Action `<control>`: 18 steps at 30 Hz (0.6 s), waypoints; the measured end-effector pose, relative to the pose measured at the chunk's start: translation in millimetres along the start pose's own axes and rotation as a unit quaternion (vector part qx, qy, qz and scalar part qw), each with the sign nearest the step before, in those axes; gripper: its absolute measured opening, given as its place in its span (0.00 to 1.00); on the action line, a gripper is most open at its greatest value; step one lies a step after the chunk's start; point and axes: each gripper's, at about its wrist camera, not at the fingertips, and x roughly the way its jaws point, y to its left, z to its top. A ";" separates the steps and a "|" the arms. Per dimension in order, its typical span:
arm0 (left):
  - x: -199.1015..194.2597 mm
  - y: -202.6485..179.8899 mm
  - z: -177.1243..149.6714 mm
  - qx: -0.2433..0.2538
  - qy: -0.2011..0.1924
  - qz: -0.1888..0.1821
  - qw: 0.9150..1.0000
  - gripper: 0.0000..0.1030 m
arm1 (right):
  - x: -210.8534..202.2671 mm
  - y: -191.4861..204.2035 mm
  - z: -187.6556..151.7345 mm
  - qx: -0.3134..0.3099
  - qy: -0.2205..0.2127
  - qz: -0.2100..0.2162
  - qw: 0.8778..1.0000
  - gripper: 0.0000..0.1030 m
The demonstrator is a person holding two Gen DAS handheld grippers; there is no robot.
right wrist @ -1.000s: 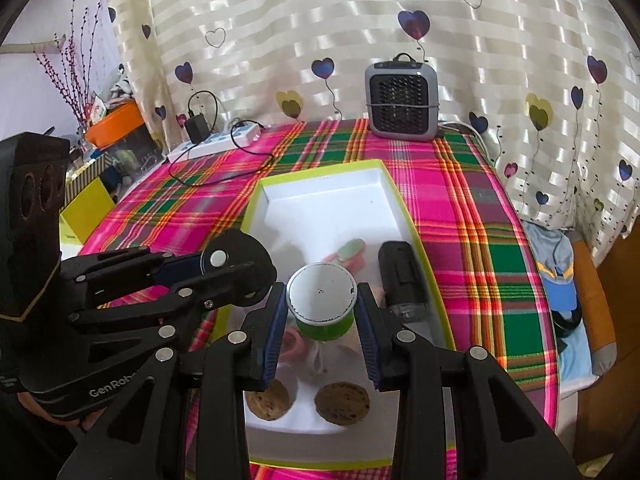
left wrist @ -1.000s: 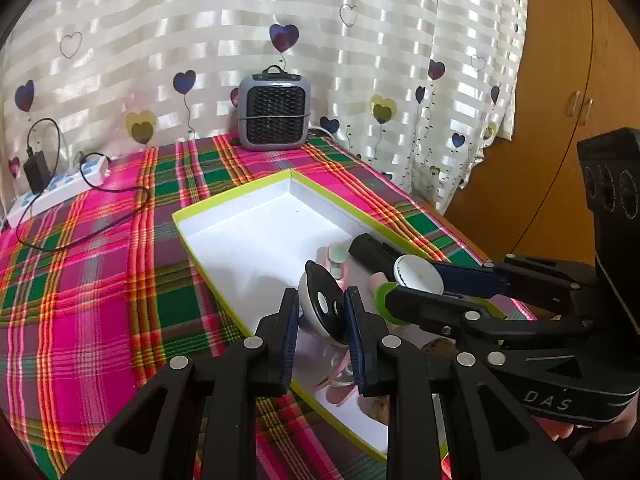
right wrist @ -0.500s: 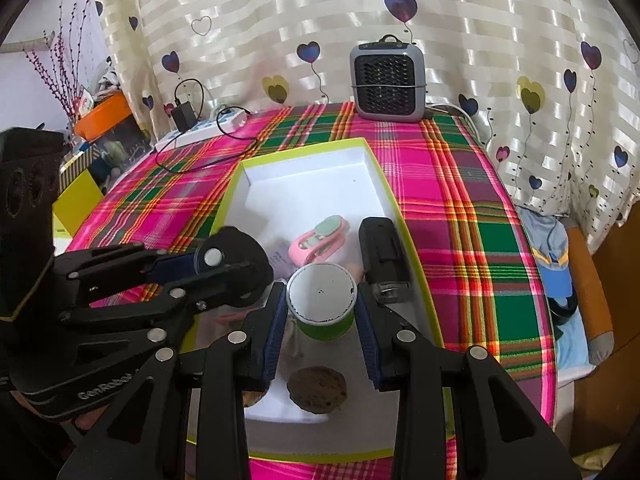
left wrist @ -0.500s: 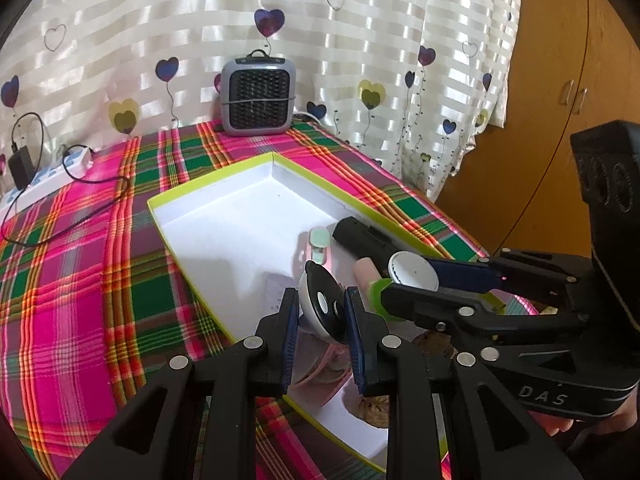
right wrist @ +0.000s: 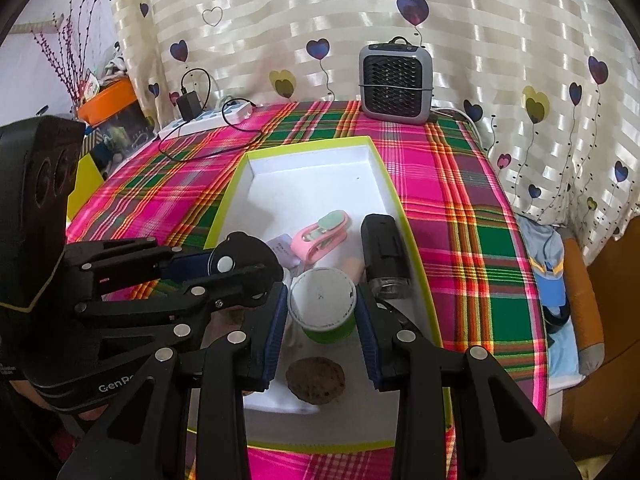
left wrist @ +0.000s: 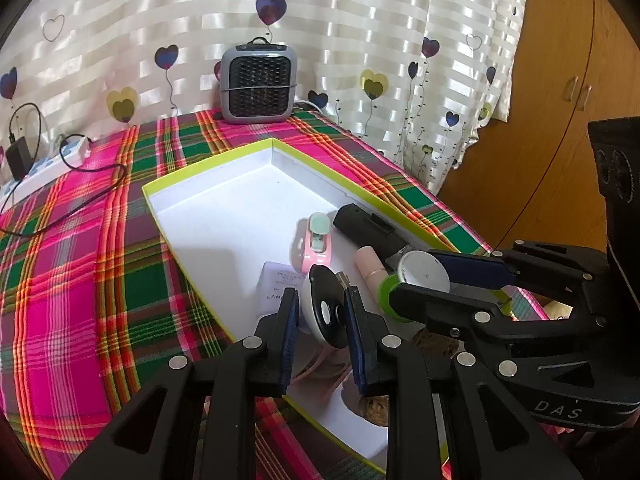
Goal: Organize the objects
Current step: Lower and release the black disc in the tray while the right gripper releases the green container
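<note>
Two black hand-held grippers hovered side by side over a shallow white cardboard tray with a lime-green rim [right wrist: 224, 216], set on a pink, green and orange plaid tablecloth [right wrist: 460, 208]. The left gripper [left wrist: 322, 312] was clamped on a round black-and-white disc-shaped gadget [left wrist: 325, 309]. The right gripper [right wrist: 322, 304] grasped a small green cup with a white lid [right wrist: 323, 303]. In the tray lay a pink clip-shaped tool [right wrist: 322, 232], a black cylindrical device [right wrist: 382, 250] and a brown cookie [right wrist: 315, 379].
</note>
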 end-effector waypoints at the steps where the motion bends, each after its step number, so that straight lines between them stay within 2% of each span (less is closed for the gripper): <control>1: 0.1 0.1 -0.2 0.001 0.001 0.001 1.000 0.21 | -0.6 0.3 -0.4 -0.001 0.000 -0.002 1.000 0.34; 9: -8.1 -0.8 -0.9 0.002 -0.005 0.001 1.000 0.29 | -6.7 4.9 -3.3 -0.014 -0.005 -0.010 1.000 0.34; 18: -37.2 -9.5 -3.3 0.007 -0.031 0.009 0.999 0.31 | -26.3 11.9 -3.7 -0.019 -0.023 -0.017 0.999 0.34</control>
